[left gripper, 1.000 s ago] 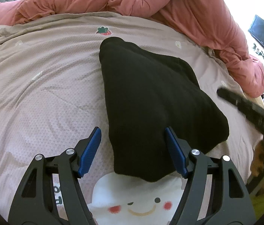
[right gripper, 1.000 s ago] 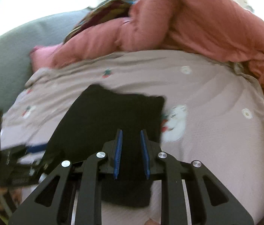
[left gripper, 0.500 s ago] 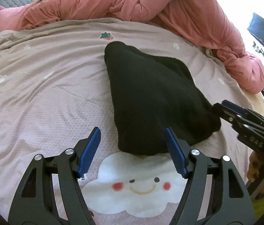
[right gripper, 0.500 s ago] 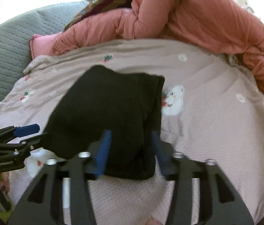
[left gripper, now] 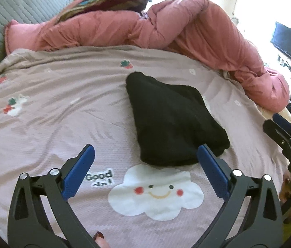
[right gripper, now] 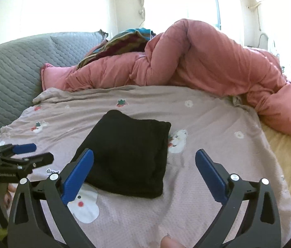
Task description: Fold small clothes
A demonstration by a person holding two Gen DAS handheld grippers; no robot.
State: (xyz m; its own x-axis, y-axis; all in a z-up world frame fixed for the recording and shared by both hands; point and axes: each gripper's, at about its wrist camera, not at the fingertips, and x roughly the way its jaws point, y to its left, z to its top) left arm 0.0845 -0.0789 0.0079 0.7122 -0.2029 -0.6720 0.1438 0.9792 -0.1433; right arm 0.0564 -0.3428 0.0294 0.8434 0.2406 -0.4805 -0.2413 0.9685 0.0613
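Note:
A black garment point(left gripper: 172, 122) lies folded into a compact wedge on the mauve bedspread point(left gripper: 63, 107); it also shows in the right wrist view point(right gripper: 129, 157). My left gripper point(left gripper: 145, 161) is open and empty, held back just short of the garment's near edge. My right gripper point(right gripper: 144, 163) is open and empty, above the bedspread at the garment's right near corner. Each gripper shows at the edge of the other's view: the right one point(left gripper: 285, 136) and the left one point(right gripper: 21, 155).
A bunched pink duvet point(left gripper: 166, 26) runs along the far side and right of the bed. A grey quilted headboard point(right gripper: 11, 66) is at the left. A striped blanket point(left gripper: 108, 2) tops the duvet. A dark monitor point(left gripper: 290, 43) stands off the bed at right.
The right gripper has opened and let go of the black garment, then drawn back. The left gripper has also pulled back and up from the garment, staying open.

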